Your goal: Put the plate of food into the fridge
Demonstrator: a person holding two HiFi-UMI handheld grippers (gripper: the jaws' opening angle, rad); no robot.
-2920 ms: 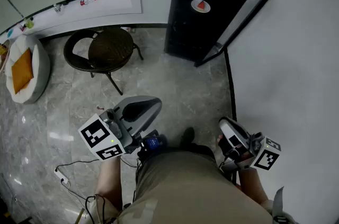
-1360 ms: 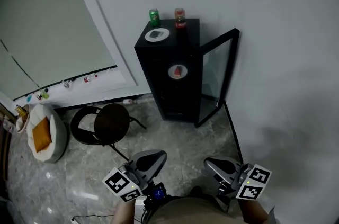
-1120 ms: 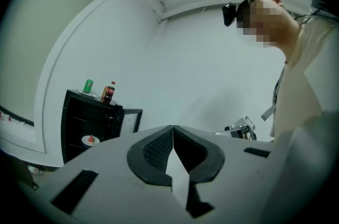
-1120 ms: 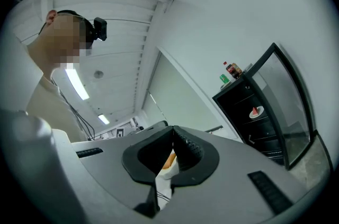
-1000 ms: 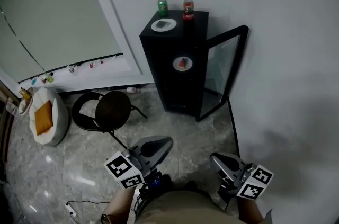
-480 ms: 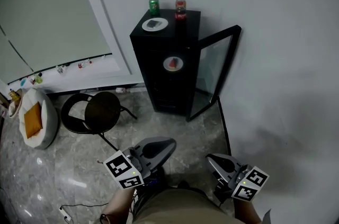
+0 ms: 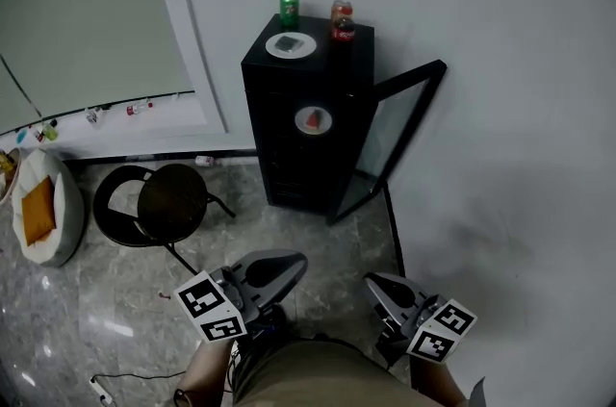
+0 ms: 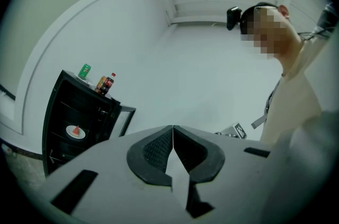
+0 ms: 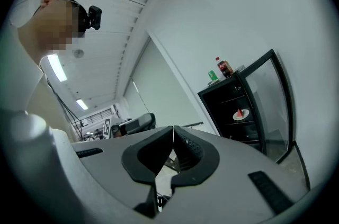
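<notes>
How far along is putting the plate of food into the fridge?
Done: the fridge door stands open and a plate with a red slice sits inside. In hand: nothing; the left claw and right claw are shut, empty. Left: perhaps the plate on top.

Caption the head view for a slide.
Left claw and right claw shut, empty, before the open fridge; plate on top.

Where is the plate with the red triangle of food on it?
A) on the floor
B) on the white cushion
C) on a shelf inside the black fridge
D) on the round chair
C: the plate with the red slice sits on a shelf inside the black fridge, seen past its open glass door.
</notes>
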